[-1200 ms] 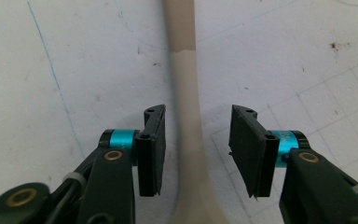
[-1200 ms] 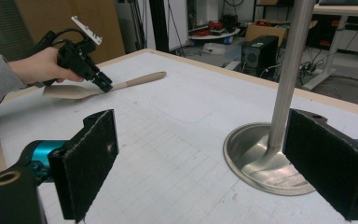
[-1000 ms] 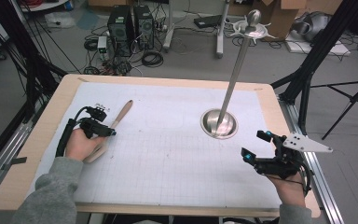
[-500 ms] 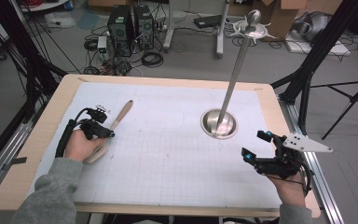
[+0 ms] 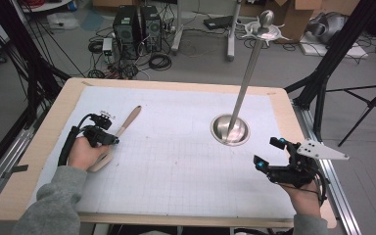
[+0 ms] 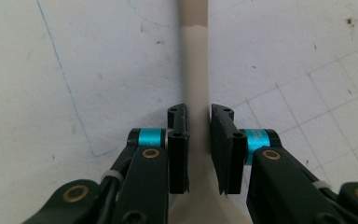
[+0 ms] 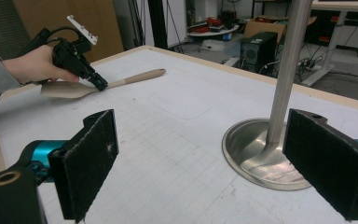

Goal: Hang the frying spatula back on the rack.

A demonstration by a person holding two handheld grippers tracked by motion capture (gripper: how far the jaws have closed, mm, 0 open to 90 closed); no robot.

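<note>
A beige wooden spatula (image 5: 128, 119) lies on the white gridded mat at the left, with its handle pointing to the far side. My left gripper (image 5: 114, 142) reaches down over its neck. In the left gripper view the two pads (image 6: 179, 140) press on either side of the handle (image 6: 193, 70); the jaws have just been closing on it. The right gripper view shows that gripper (image 7: 100, 85) and the spatula (image 7: 135, 78) farther off. My right gripper (image 5: 267, 152) hovers at the right front of the table, jaws wide open (image 7: 209, 158) and nothing between them.
A metal stand with a round dished base (image 5: 230, 131) and a tall tilted pole (image 5: 247, 78) stands right of centre, just beyond the right gripper. The wooden table rim (image 5: 54, 127) frames the mat. Computers, cables and tripod legs lie on the floor beyond.
Both hands have stayed where they were. The left gripper's jaws look slightly narrower around the spatula handle; the spatula has not moved.
</note>
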